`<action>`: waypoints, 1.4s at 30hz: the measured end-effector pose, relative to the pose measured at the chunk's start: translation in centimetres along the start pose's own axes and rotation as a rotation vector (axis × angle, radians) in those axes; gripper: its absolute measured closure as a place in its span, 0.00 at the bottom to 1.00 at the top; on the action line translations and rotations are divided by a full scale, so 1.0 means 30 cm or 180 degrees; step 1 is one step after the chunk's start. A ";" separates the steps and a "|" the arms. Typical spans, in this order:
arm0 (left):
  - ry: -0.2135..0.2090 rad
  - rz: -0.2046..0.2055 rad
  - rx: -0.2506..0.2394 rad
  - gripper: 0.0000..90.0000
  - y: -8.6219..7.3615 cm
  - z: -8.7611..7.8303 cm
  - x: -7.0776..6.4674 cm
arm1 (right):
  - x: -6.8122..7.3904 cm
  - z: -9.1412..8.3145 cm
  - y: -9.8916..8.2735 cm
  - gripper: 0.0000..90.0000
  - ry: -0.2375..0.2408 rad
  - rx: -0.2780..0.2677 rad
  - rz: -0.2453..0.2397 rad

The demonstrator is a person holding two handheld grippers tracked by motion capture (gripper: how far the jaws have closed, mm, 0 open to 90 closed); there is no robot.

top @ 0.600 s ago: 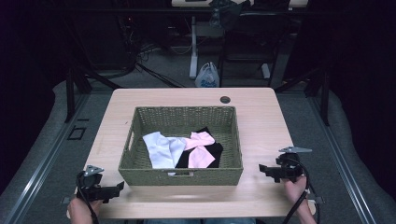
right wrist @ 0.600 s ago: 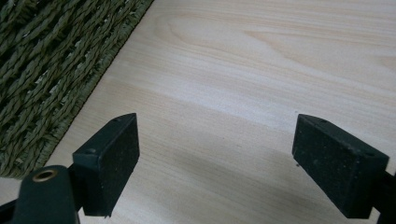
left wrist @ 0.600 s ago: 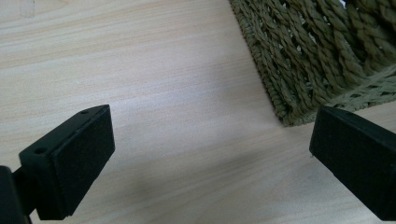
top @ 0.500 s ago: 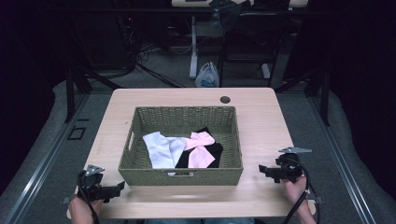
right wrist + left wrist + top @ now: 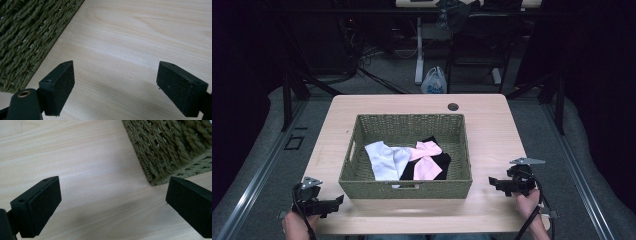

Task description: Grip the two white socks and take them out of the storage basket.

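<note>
My left claw (image 5: 337, 201) and right claw (image 5: 493, 183) both stand spread and empty over the tabletop (image 5: 492, 130), flanking the woven basket (image 5: 404, 189) of cloths (image 5: 387, 160).

Olive-green woven rectangular basket (image 5: 406, 182) sits on the light wooden table (image 5: 492, 125), about mid-table. Inside the basket: white cloth (image 5: 387, 160) at left-centre, pink cloth (image 5: 426, 159) just right of it and touching, both lying on black cloth (image 5: 443, 164) toward the near right. Round dark grommet hole (image 5: 453, 106) in the table behind the basket. Left gripper (image 5: 338, 201) near the basket's near left corner, right gripper (image 5: 493, 183) right of the basket's near right corner, both over bare table, apart from the basket. White plastic bag (image 5: 433, 81) on the floor beyond the table, behind the basket.
</note>
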State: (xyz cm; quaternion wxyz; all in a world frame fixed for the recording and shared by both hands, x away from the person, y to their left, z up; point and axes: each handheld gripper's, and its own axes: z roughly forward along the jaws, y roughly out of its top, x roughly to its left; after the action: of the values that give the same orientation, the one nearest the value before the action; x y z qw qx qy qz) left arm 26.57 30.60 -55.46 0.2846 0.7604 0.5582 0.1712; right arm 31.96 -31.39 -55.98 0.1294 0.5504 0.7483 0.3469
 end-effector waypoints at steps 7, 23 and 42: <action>-0.0005 -0.0072 -0.0092 0.00 0.009 -0.035 0.017 | 0.001 0.000 0.004 0.16 -0.0005 -0.0017 -0.0015; -0.0093 -0.0088 -0.0288 0.00 0.082 -0.120 0.024 | 0.015 0.008 0.003 0.16 0.0002 0.0025 -0.0070; -0.0351 0.0374 -0.0328 0.00 0.338 -0.184 -0.058 | 0.015 0.001 -0.002 0.16 0.0003 0.0043 -0.0091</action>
State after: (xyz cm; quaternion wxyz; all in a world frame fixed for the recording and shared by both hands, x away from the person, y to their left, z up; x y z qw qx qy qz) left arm 30.43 28.10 -44.73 0.3431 0.7844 0.4865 0.1740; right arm 31.77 -30.97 -55.96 0.1303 0.5402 0.7585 0.3403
